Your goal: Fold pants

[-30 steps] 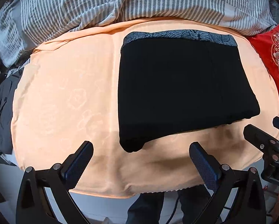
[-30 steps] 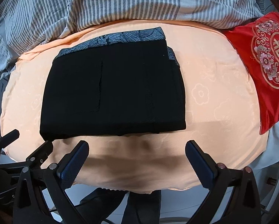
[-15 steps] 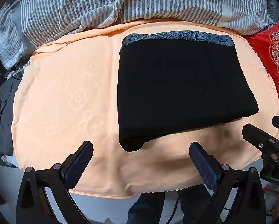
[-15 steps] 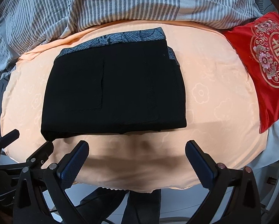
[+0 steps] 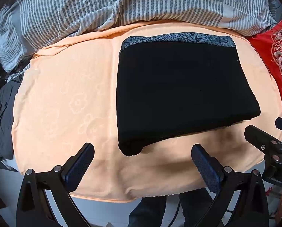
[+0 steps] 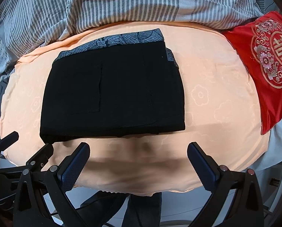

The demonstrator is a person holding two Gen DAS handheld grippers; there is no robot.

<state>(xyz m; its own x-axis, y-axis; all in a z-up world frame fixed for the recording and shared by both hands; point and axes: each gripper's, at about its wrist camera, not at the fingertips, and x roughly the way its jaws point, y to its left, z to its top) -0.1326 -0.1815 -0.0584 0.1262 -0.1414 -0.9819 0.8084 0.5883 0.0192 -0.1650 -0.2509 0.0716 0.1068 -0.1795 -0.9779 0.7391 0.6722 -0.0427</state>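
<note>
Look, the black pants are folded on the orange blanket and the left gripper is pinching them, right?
Not quite. The pants are folded on the orange blanket, but the left gripper is not pinching them. The left wrist view shows its fingers spread wide, short of the near edge of the pants and holding nothing. The right gripper is open too.

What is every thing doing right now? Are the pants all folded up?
black pants: folded into a flat rectangle, patterned waistband showing at the far edge.
orange towel: spread flat under the pants.
striped blanket: rumpled.
red pillow: lying flat.
left tool: open, empty.
right tool: open, empty.
</note>
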